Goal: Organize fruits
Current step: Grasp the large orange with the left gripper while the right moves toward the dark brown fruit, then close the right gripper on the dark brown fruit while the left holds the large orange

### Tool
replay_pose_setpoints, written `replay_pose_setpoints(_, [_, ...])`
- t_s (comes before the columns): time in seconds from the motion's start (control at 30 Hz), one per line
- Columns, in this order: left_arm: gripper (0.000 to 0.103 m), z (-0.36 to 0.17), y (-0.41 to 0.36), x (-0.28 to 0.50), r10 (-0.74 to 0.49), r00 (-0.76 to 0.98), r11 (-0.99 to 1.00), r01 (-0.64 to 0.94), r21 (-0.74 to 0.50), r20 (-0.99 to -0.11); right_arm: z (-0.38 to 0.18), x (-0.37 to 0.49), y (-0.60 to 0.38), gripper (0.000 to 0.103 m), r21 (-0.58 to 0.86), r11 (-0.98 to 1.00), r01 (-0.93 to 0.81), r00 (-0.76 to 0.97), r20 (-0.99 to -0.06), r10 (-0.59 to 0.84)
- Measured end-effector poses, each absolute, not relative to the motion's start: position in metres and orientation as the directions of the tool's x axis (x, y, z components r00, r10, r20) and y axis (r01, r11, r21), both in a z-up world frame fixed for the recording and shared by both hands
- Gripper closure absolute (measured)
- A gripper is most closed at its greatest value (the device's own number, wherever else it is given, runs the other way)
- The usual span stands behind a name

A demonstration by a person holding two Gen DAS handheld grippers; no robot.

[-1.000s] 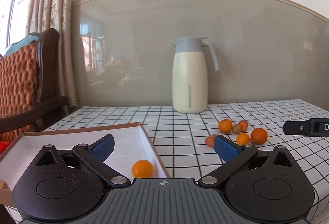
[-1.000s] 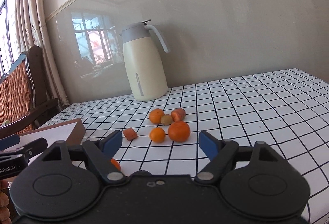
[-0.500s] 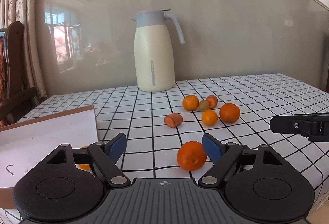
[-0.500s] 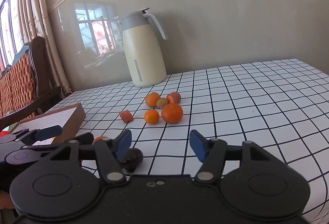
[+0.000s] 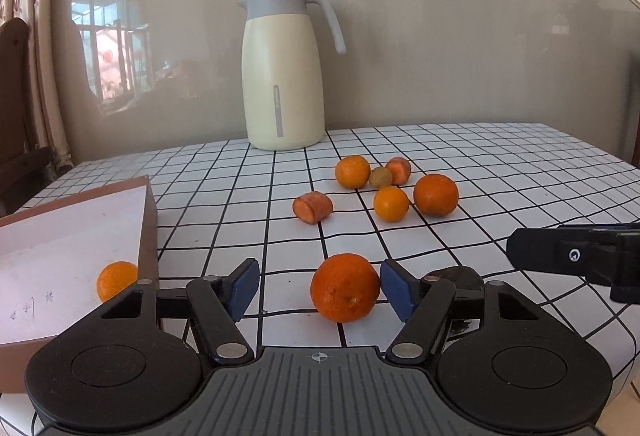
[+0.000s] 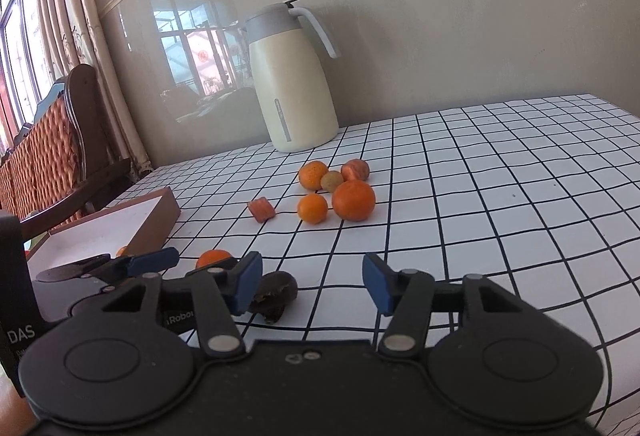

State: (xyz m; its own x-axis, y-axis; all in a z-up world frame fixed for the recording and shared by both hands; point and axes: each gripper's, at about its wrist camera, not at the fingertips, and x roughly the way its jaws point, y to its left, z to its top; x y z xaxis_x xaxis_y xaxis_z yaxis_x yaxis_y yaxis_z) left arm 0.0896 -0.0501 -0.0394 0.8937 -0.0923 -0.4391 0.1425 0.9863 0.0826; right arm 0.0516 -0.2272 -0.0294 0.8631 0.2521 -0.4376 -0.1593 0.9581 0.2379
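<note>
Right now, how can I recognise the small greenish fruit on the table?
Start at the cream jug by the wall. In front of it lies a cluster of oranges. The greenish fruit sits inside it, the smallest and only dull, brownish-green piece.

Swung right, away from the shallow brown cardboard box [image 5: 149,220], the left tool [image 5: 319,289], jaws now closing around a round orange mandarin [image 5: 345,287] on the near surface, right pad just beside it, left pad apart. Narrowed too, the right tool [image 6: 312,282], still closing on nothing.
</note>
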Motion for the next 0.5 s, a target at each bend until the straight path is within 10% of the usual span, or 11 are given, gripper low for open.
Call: replay_pose_setpoints(0.5, [0.055,-0.051,-0.054,0.099,-0.105,0.867,0.988,0.146,0.047,-0.488,-0.04,0.064,-0.219,0.057,0.26,0.953,-0.156,0.835,-0.481,0.267])
